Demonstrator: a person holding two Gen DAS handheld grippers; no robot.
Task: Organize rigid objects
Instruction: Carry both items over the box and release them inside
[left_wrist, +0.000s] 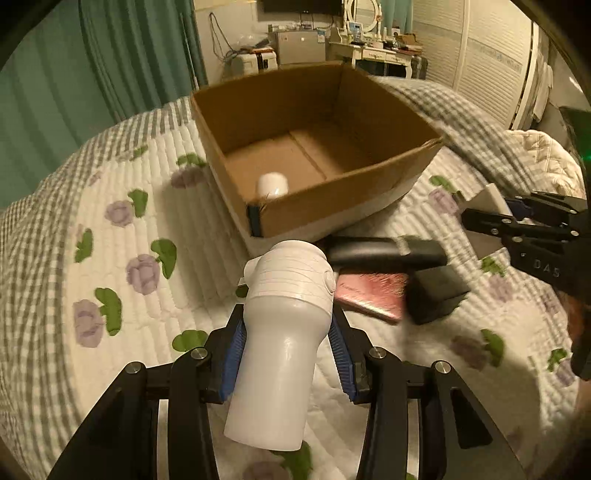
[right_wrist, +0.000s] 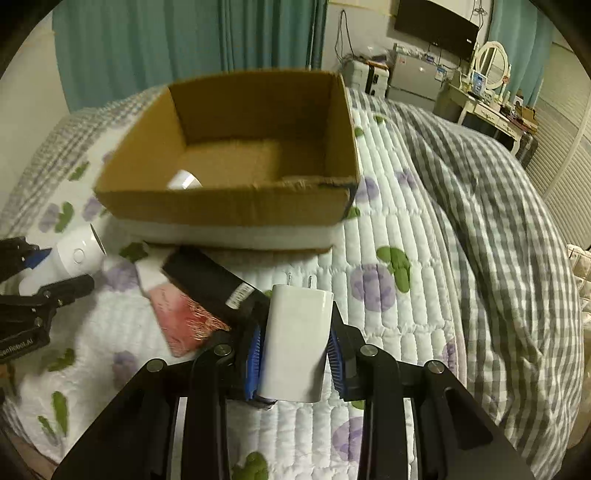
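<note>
White handheld device (left_wrist: 284, 332) sits low centre of the left wrist view, pinched at its narrow neck between the blue pads (left_wrist: 234, 356) of the left gripper (left_wrist: 286, 354), jaws closed snug on it, wide head pointing forward toward the box. Probably gripped at the neck because the head is too wide for the jaws. White charger plug (right_wrist: 297, 341) is low centre of the right wrist view, clamped flat-sided by the right gripper (right_wrist: 295, 354), jaws part-open only to the plug's width, prongs pointing ahead.

Both grippers aim at the cardboard box (left_wrist: 351, 199), upper centre of both views, open top, one small white object (left_wrist: 272, 185) already lying inside near the front wall. Looks like a carry toward the drop; both items are short of the box rim.

Left on the quilt (left_wrist: 110, 221) just in front of the box: long black bar (left_wrist: 384, 251), pink booklet (left_wrist: 373, 295), black block (left_wrist: 436, 295), touching or overlapping.
</note>
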